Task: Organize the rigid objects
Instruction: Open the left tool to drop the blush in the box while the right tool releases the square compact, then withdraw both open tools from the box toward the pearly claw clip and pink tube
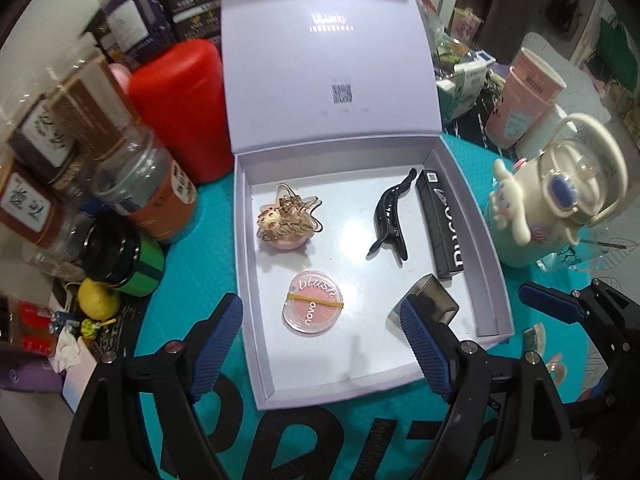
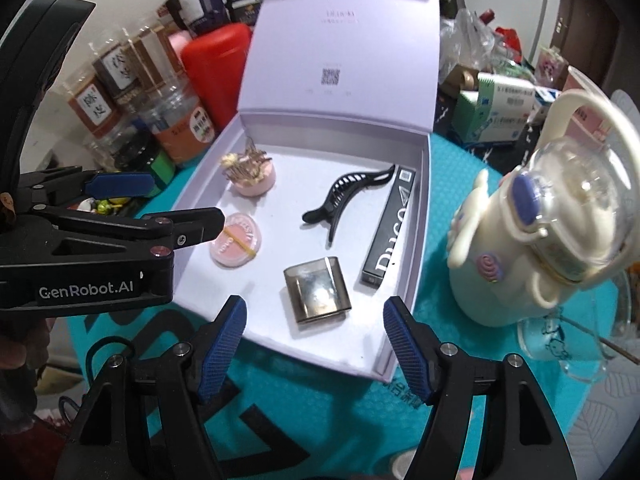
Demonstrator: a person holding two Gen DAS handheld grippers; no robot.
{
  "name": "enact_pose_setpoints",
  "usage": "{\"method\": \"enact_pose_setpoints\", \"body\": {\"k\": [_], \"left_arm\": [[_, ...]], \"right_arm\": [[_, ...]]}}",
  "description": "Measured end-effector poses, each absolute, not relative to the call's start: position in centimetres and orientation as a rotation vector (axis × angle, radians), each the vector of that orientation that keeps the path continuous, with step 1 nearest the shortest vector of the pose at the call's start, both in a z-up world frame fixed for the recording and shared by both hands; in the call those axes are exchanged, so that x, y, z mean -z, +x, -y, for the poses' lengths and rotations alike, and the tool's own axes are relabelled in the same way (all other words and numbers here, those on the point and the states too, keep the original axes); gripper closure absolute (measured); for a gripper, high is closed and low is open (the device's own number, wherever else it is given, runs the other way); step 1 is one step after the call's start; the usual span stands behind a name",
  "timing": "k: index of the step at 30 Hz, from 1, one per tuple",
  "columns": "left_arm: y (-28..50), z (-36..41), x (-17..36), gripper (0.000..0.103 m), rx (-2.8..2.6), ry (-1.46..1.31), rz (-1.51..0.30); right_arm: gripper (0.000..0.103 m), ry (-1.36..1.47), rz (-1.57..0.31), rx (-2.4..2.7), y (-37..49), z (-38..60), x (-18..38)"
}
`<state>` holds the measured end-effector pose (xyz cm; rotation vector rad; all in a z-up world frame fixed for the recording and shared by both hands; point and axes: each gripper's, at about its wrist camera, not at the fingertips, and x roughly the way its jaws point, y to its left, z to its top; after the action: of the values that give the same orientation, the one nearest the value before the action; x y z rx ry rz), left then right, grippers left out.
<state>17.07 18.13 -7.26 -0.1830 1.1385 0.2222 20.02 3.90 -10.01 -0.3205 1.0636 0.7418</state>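
Observation:
An open lilac box (image 1: 248, 280) lies on the teal mat with its lid standing up behind. Inside it are a star-shaped hair clip on a pink jar (image 1: 286, 218), a black claw clip (image 1: 390, 220), a long black carton (image 1: 440, 224), a round pink blush compact (image 1: 314, 306) and a smoky square case (image 1: 430, 300). My left gripper (image 1: 320, 344) hovers open over the box's near edge, with nothing between its fingers. My right gripper (image 2: 316, 352) also hangs open and empty, just short of the square case (image 2: 318, 294). The left gripper (image 2: 176, 204) shows at the left of the right wrist view.
Spice jars (image 1: 148, 196), a red canister (image 1: 180, 108) and a lemon (image 1: 98, 300) crowd the left of the box. A cream character bottle (image 1: 560, 200) stands close on the right, with a pink cup (image 1: 524, 96) and cartons behind. A blue pad (image 1: 552, 304) of the right gripper shows there.

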Motion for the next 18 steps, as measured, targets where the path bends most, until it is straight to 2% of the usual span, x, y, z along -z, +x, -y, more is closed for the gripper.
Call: {"method": "enact_pose_setpoints", "body": {"k": [18], "left_arm": [[11.9,-15.4,1.5,0.022,-0.252,-0.177,-1.036]], "right_arm": [[0.031,-0.263,-0.96,-0.726,16.1,0.6,4.8]]}}
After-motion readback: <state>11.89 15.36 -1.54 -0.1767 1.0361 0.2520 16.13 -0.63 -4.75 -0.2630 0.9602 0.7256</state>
